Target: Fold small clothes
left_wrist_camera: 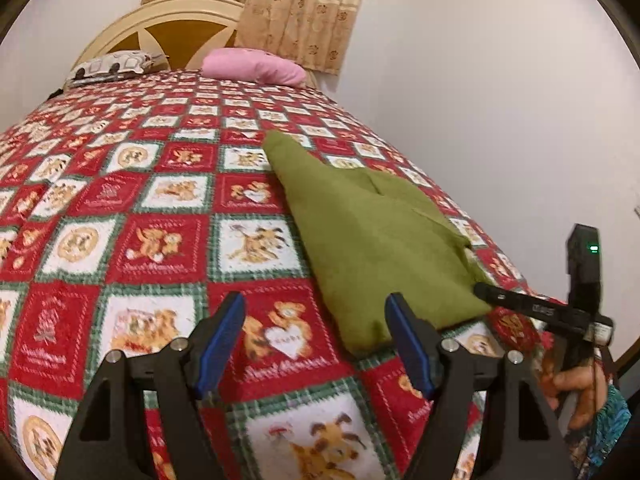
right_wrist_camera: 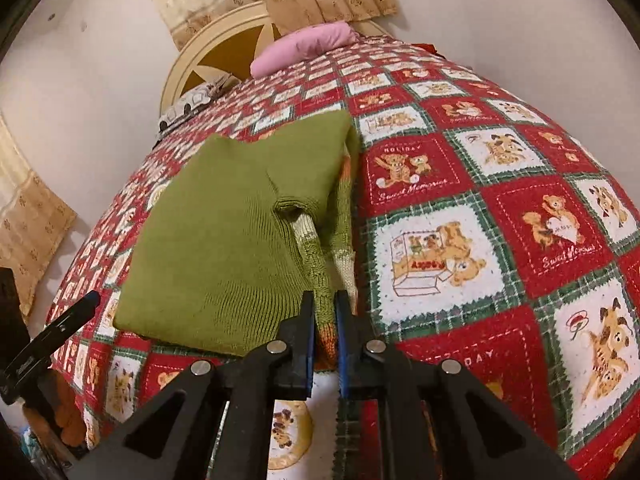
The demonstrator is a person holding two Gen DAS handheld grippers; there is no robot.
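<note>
My right tongs (right_wrist_camera: pixel 323 312) are pressed together on the near edge of the olive-green knitted sweater (right_wrist_camera: pixel 224 240), pinching what looks like a sleeve or hem with cream and orange stripes. My left tongs (left_wrist_camera: pixel 316 328) are spread wide and hold nothing, hanging just above the quilt with their right finger close to the sweater's near corner (left_wrist_camera: pixel 368 336).

The sweater lies partly folded straight ahead of the right tongs, to the right front of the left ones.

The risk I see: the pinch takes only a thin strip of loose knit, so a quick pull could stretch it or let it slip out. With one grip only, lifting may drag the whole folded stack askew and undo the layers. The fuzzy quilt could also cling to the knit and bunch the underside.

The surface is a red, white and green teddy-bear patchwork quilt (right_wrist_camera: pixel 500 208) on a bed. Far ahead sit a pink pillow (left_wrist_camera: pixel 256 65), a patterned grey pillow (left_wrist_camera: pixel 112 65), a cream headboard (left_wrist_camera: pixel 160 28), beige curtains (left_wrist_camera: pixel 296 4) and a plain white wall (left_wrist_camera: pixel 500 100).
</note>
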